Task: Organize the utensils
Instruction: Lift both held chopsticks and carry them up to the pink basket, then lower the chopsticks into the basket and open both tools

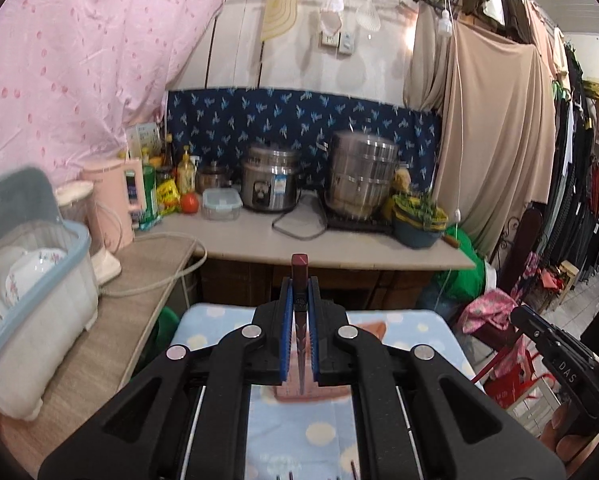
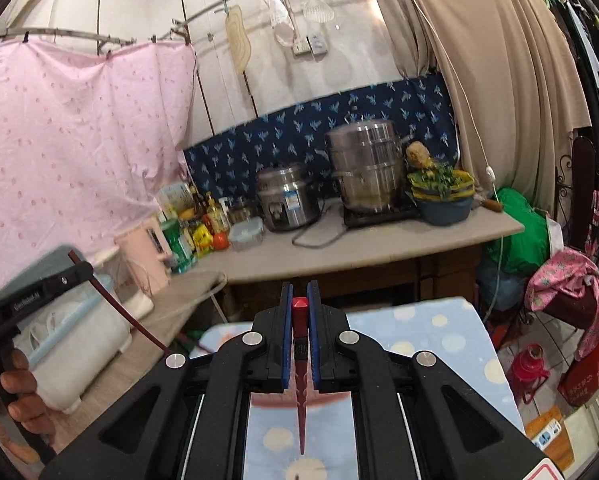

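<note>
My left gripper [image 1: 300,286] is shut on a dark red chopstick [image 1: 300,344]. The chopstick's square end sticks out past the blue pads and its thin tip points back toward the camera. My right gripper [image 2: 300,292] is shut on a brighter red chopstick [image 2: 301,396] in the same way. Both are held up over a table with a light blue dotted cloth [image 1: 411,328]. In the right wrist view the left gripper [image 2: 51,284] shows at the left in a person's hand, its chopstick [image 2: 119,312] slanting down. The right gripper's body [image 1: 559,356] shows at the left view's right edge.
A lidded dish rack with plates [image 1: 31,276] stands on the side counter at left. On the back counter [image 1: 339,244] are a rice cooker [image 1: 269,184], a steel steamer pot [image 1: 359,176], bottles, a food box and a bowl of greens [image 1: 419,220]. Clothes hang at right.
</note>
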Motion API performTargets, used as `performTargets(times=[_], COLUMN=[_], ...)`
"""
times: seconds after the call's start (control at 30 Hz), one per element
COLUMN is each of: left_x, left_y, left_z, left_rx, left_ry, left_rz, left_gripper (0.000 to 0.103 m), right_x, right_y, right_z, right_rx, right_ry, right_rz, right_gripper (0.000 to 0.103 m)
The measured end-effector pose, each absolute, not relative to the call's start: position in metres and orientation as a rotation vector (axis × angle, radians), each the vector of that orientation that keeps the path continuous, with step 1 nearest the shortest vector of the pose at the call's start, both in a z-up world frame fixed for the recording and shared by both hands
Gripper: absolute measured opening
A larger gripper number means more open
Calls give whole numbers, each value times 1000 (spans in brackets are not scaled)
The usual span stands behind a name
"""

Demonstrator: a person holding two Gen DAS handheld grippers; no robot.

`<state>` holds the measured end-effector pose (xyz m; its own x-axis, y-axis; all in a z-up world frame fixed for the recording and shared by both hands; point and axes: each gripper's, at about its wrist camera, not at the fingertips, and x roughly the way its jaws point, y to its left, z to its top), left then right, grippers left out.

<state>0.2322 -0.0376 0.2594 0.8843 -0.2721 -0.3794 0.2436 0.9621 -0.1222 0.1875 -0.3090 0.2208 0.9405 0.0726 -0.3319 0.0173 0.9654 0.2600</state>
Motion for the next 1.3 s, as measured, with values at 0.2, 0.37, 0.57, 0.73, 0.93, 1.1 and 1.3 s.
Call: performTargets(times=[0.2,0.37,0.57,0.73,0.93,1.1,1.3], left_x=[263,291,317,331,343,343,334], left_y=[-51,-62,-71,-69,-67,-67,-65], left_z=[276,272,249,226,205,197,197], left_rx=[-68,-55,-46,-50,-59,-60,-59], left_ry=[339,349,396,441,488,493,469], left_rz=[-240,-229,-223,-219,-222,-225,-196], left_gripper=[7,7,7,7,7,7,37], right_x=[227,262,302,324,336,337,321], right_y=[-309,-303,-295,-286,-281,-282,-290], right_z=[255,262,240,210,177,165,170], right_rx=[284,285,301,279,255,243,244], right_ry=[268,235,274,341,414,436,411], right_rz=[32,25,31,37,35,32,22], right_gripper=[7,7,7,7,7,8,26])
